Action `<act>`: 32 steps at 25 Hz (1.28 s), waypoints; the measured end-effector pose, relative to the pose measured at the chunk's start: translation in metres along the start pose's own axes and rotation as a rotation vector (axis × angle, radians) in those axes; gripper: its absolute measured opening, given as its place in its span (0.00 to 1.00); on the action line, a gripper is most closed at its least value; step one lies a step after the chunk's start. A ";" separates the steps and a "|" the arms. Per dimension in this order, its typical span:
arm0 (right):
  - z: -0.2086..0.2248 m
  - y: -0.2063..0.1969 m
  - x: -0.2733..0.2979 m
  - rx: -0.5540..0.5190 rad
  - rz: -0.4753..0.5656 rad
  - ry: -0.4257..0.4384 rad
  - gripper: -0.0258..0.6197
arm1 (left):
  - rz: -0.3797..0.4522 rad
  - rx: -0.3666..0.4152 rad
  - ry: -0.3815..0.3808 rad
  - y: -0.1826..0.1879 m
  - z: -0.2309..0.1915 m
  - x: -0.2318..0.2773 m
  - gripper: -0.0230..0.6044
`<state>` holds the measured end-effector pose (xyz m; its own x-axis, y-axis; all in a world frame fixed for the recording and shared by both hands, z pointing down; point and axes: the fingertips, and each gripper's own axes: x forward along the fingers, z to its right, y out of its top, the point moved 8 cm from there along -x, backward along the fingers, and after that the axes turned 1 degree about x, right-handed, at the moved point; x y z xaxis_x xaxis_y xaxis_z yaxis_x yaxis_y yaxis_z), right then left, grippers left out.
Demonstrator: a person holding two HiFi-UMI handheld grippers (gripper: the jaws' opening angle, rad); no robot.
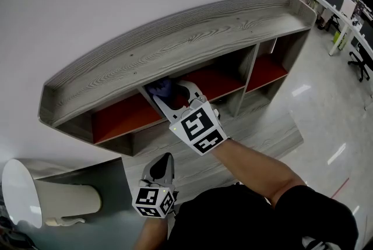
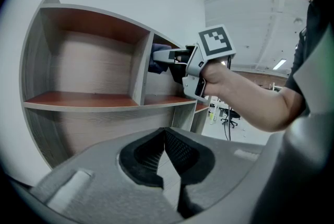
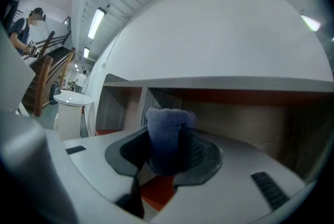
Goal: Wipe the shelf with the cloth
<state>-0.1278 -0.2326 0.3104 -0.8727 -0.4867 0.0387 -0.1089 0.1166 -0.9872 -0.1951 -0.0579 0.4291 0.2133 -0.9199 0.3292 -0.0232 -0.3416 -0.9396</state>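
Note:
The grey wooden shelf (image 1: 175,48) with red inner boards stands against a white wall. My right gripper (image 1: 173,95) is shut on a rolled blue cloth (image 1: 159,90) and reaches into the middle compartment, just right of a divider. In the right gripper view the cloth (image 3: 166,131) stands up between the jaws of that gripper (image 3: 167,157), under the shelf's top board (image 3: 219,82). The left gripper view shows the right gripper (image 2: 180,63) and the cloth (image 2: 158,58) at the divider. My left gripper (image 1: 161,168) hangs low in front of the shelf, shut and empty (image 2: 165,134).
A white round pedestal (image 1: 23,193) stands at the lower left, beside the shelf's left end. Office desks and chairs (image 1: 349,21) fill the far right across a glossy floor. A person (image 3: 23,30) stands by a stair far to the left.

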 end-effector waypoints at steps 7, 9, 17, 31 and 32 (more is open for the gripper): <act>-0.005 -0.034 0.002 0.022 -0.081 0.011 0.27 | -0.003 -0.004 -0.004 -0.001 0.000 0.002 0.05; -0.007 -0.041 0.003 0.029 -0.097 0.013 0.27 | -0.003 -0.007 -0.003 -0.002 -0.001 0.002 0.05; -0.014 -0.067 0.003 0.020 -0.167 0.016 0.27 | -0.001 -0.010 -0.002 -0.003 -0.001 0.001 0.05; -0.014 -0.093 0.002 0.015 -0.237 -0.011 0.27 | -0.009 -0.009 -0.018 -0.006 0.002 0.001 0.05; -0.012 -0.096 0.001 0.029 -0.239 -0.012 0.27 | -0.010 -0.008 -0.021 -0.006 0.002 0.001 0.05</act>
<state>-0.1241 -0.2338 0.4070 -0.8180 -0.5076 0.2705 -0.2983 -0.0277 -0.9541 -0.1925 -0.0566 0.4350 0.2341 -0.9122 0.3363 -0.0290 -0.3523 -0.9354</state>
